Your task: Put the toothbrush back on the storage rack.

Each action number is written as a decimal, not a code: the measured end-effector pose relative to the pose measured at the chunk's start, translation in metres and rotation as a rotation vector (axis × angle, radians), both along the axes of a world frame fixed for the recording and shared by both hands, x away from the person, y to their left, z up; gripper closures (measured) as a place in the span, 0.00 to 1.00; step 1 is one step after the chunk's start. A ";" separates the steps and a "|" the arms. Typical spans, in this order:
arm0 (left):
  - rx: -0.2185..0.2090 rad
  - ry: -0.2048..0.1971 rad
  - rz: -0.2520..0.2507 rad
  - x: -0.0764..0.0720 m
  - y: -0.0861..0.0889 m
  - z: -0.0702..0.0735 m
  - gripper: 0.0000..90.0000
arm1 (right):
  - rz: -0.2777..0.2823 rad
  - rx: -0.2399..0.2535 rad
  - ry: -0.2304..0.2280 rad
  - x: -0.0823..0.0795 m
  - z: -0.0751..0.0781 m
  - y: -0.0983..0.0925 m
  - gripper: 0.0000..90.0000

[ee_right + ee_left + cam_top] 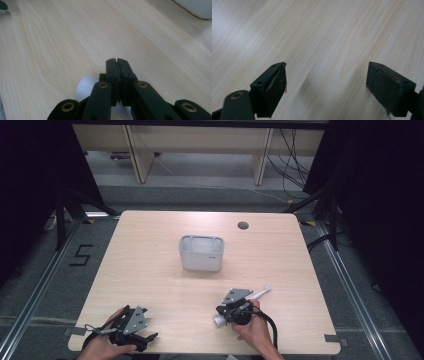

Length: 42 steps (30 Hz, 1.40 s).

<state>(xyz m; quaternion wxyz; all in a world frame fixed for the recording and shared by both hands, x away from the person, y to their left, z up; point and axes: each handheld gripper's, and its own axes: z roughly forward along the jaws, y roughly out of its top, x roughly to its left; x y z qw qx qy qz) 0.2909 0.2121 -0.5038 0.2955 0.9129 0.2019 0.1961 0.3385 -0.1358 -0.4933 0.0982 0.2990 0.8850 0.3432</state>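
My right gripper has its jaws pressed together, empty, over the white tube lying near the table edge, well short of the grey bin; my left gripper gapes wide, empty, farther from the bin.

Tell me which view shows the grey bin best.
The high view: the whole grey bin stands mid-table, open top visible. The right gripper view catches just a pale corner at its top right edge; the left gripper view looks at bare table.
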 end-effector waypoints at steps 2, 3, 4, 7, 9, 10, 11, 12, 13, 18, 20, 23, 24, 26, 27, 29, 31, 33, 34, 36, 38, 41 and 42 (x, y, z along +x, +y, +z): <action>0.006 0.001 -0.007 0.000 0.000 0.000 0.18 | 0.024 -0.005 -0.015 0.000 0.000 0.000 0.98; 0.005 0.001 -0.007 0.000 0.000 0.001 0.18 | 0.003 0.000 -0.010 -0.002 -0.001 0.000 0.98; 0.005 0.000 -0.006 0.000 0.000 0.001 0.18 | 0.012 0.005 -0.015 -0.003 -0.001 0.000 0.98; 0.003 0.000 -0.005 0.000 0.000 0.001 0.18 | 0.032 -0.002 -0.014 -0.004 0.000 -0.003 0.98; 0.000 0.000 -0.003 0.000 0.000 0.000 0.18 | 0.010 0.000 0.008 -0.007 0.000 -0.003 0.98; 0.000 -0.001 -0.001 0.000 0.000 0.000 0.18 | 0.043 0.003 -0.010 -0.006 0.000 -0.005 0.98; 0.000 0.000 -0.001 0.000 0.000 0.000 0.18 | 0.012 0.004 0.005 -0.009 0.000 -0.006 0.98; 0.005 0.001 -0.007 0.000 0.000 0.001 0.18 | 0.011 0.001 -0.006 -0.009 0.001 -0.007 0.98; 0.019 0.029 -0.020 0.000 0.001 0.003 0.18 | 0.034 -0.002 0.004 -0.009 0.002 -0.009 0.98; 0.020 0.030 -0.019 0.000 0.001 0.003 0.18 | 0.011 0.001 0.017 -0.014 0.002 -0.012 0.98; 0.000 0.000 -0.003 0.000 0.000 0.000 0.18 | 0.017 0.001 0.017 -0.015 0.001 -0.013 0.98; 0.004 0.001 -0.006 0.000 0.000 0.001 0.18 | 0.009 -0.005 0.017 -0.017 0.002 -0.014 0.98; 0.019 0.029 -0.019 0.000 0.001 0.003 0.18 | 0.023 -0.001 0.019 -0.018 0.002 -0.015 0.98; 0.003 0.000 -0.004 0.000 0.000 0.001 0.18 | 0.023 -0.008 0.024 -0.019 0.003 -0.017 0.98; 0.020 0.029 -0.019 0.000 0.001 0.003 0.18 | 0.053 0.002 0.006 -0.018 0.002 -0.018 0.98; 0.002 0.003 -0.003 0.000 0.000 0.001 0.18 | 0.035 -0.006 0.031 -0.022 0.003 -0.020 0.98; 0.001 0.000 -0.003 0.000 0.000 0.000 0.18 | 0.040 -0.005 0.029 -0.024 0.003 -0.023 0.98; 0.015 0.027 -0.019 0.000 0.001 0.002 0.18 | 0.040 -0.007 0.018 -0.025 0.003 -0.025 0.98; 0.004 0.000 -0.004 0.000 0.000 0.001 0.18 | 0.043 -0.006 0.024 -0.025 0.003 -0.026 0.98; 0.004 0.001 -0.004 0.000 0.000 0.001 0.18 | 0.014 0.005 0.032 -0.028 0.003 -0.029 0.98; 0.005 0.001 -0.005 0.000 0.000 0.001 0.18 | 0.022 0.014 0.036 -0.030 0.004 -0.032 0.98; 0.004 0.001 -0.005 0.000 0.000 0.000 0.18 | 0.008 0.005 0.037 -0.032 0.003 -0.034 0.98; 0.005 0.002 -0.006 0.000 0.000 0.001 0.18 | 0.018 0.009 0.034 -0.033 0.003 -0.035 0.98</action>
